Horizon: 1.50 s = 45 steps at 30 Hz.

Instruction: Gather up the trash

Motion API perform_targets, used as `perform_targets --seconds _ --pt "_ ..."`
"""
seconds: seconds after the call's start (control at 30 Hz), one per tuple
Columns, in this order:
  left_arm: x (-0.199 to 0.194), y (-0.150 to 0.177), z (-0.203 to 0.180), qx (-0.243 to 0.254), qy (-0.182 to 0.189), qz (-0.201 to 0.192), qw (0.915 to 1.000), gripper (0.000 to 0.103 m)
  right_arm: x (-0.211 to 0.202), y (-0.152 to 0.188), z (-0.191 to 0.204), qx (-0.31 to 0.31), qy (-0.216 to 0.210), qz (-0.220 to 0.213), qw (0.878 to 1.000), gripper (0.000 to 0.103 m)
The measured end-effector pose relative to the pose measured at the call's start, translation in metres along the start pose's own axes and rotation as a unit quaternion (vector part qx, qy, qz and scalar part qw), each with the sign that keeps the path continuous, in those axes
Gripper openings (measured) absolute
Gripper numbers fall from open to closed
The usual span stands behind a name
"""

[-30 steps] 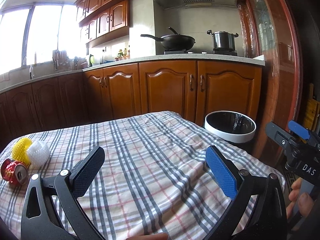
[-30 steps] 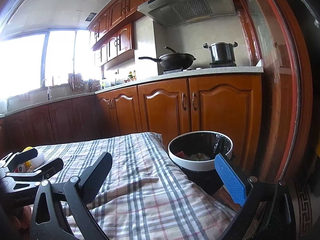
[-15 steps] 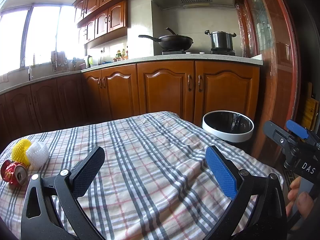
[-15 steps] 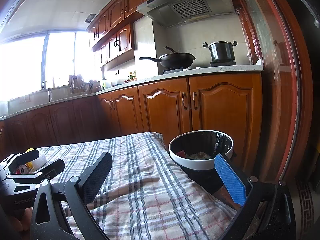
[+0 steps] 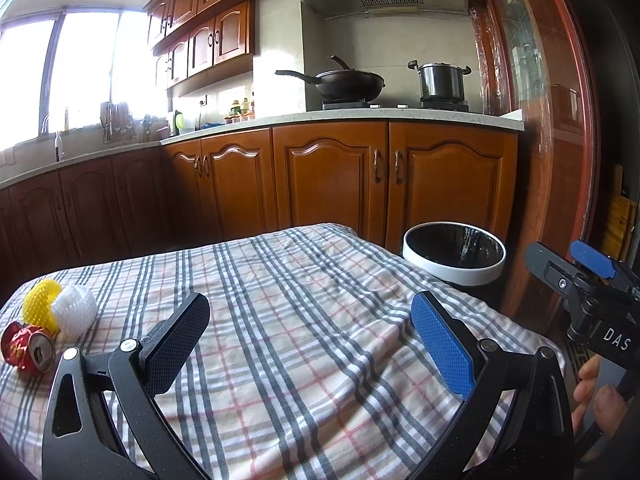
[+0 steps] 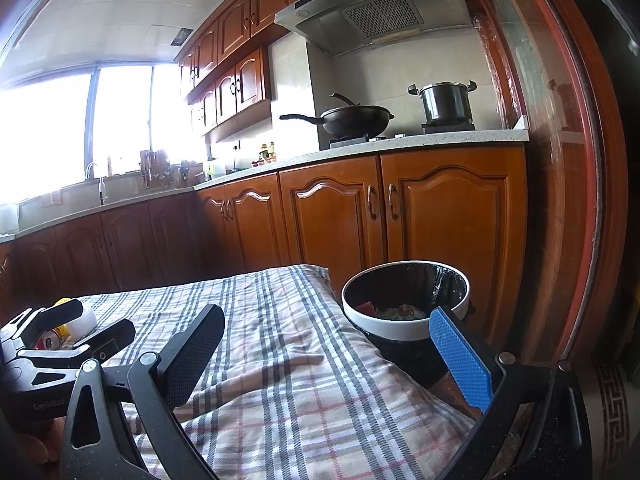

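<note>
Plaid tablecloth: crushed red can and foam nets lie lower left of frame, nearest our left gripper; both it and right gripper gape wide, empty; bin right.

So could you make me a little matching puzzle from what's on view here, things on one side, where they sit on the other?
Things:
1. crushed red can
2. trash bin
3. black wok
4. yellow foam net

Places:
A. on the stove
B. on the floor past the table's far right corner
C. nearest the left edge of the checked tablecloth
D. touching the white foam net, behind the can

Pairs: 1-C, 2-B, 3-A, 4-D
</note>
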State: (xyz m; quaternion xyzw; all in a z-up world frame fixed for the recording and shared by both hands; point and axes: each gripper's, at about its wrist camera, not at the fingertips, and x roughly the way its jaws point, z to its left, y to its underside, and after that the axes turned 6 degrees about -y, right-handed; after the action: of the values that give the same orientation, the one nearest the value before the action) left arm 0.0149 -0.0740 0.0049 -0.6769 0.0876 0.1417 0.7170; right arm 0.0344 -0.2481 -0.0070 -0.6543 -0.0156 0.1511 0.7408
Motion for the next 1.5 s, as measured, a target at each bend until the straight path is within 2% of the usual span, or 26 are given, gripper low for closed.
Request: perform_targets --seconds 1.5 --pt "0.014 -0.005 0.002 0.005 0.018 0.009 0.9998 0.103 0.003 -0.003 -0.001 0.008 -0.007 0.004 1.0 0.103"
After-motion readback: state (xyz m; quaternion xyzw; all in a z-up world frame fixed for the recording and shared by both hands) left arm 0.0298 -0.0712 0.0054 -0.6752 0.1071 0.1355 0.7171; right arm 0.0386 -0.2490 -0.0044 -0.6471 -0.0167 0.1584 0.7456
